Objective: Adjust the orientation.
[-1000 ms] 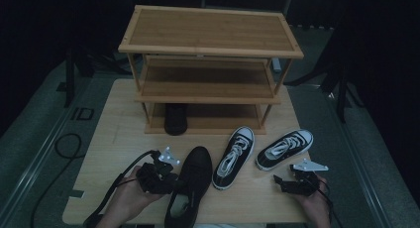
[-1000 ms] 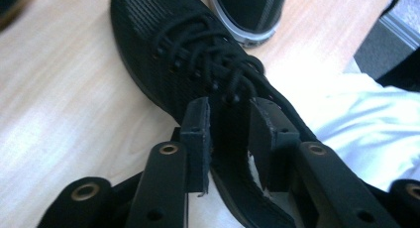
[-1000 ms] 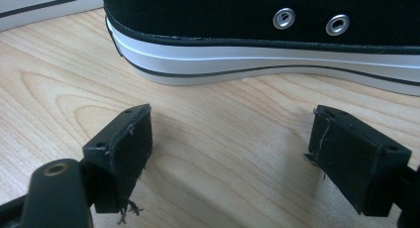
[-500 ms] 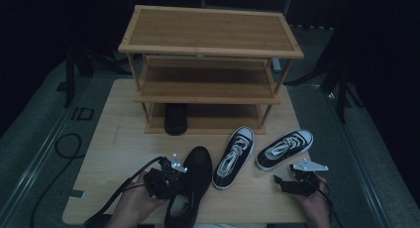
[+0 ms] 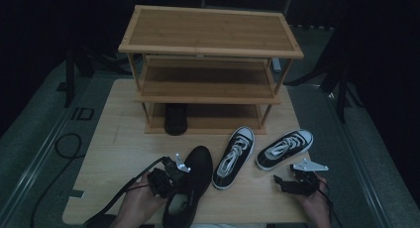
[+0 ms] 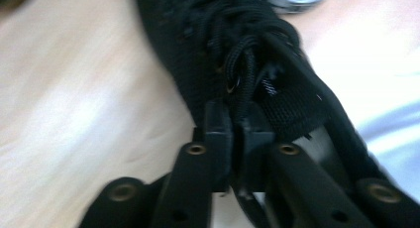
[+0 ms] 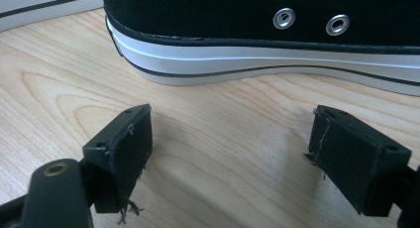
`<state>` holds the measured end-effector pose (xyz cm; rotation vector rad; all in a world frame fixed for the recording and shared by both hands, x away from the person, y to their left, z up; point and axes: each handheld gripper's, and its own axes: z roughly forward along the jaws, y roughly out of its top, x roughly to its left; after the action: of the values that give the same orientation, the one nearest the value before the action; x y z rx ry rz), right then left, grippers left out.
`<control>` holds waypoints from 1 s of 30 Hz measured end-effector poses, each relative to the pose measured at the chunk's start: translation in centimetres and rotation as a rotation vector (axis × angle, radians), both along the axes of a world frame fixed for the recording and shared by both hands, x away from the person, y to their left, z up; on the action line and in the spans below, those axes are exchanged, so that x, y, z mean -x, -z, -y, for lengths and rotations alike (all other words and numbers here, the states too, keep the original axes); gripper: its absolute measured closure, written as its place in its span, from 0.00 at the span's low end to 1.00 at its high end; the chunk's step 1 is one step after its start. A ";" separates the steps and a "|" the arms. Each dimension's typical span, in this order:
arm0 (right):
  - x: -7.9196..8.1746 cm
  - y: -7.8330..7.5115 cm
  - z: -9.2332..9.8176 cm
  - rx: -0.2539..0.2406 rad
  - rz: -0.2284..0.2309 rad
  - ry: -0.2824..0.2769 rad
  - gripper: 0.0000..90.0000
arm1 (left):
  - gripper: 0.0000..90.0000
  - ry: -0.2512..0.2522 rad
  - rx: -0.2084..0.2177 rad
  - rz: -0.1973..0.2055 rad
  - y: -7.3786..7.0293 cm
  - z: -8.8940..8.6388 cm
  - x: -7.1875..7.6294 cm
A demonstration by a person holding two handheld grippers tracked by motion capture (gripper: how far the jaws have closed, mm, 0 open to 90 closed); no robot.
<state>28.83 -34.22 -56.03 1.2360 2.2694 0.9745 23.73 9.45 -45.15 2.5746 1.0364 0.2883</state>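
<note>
While its jaws closed, the left gripper (image 6: 236,134) pinched the black mesh shoe's (image 6: 208,49) woven upper

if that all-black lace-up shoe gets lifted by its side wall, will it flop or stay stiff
The all-black lace-up mesh shoe will probably sag: the left gripper, jaws just closed, pinches only its soft collar edge. Its toe will likely droop. It looks light, so slipping seems unlikely.

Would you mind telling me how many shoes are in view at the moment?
4. A black shoe at the table's front; two black-and-white sneakers, one mid-table, one further right; another dark shoe on the rack's bottom shelf. Others may be hidden.
</note>
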 end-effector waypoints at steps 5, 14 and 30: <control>0.0 0.0 0.0 0.000 0.000 0.000 0.19 | 0.97 -0.005 -0.012 0.005 0.0 -0.7 -1.4; 0.0 0.0 0.0 0.000 0.000 0.000 0.19 | 0.90 0.018 -0.060 -0.008 0.9 0.3 -2.1; 0.0 0.0 0.0 0.000 0.000 0.000 0.19 | 0.97 0.025 0.099 -0.120 0.7 -1.7 -4.7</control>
<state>28.83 -34.22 -56.03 1.2365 2.2696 0.9748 28.45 11.18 -45.83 2.5395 1.0312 0.0751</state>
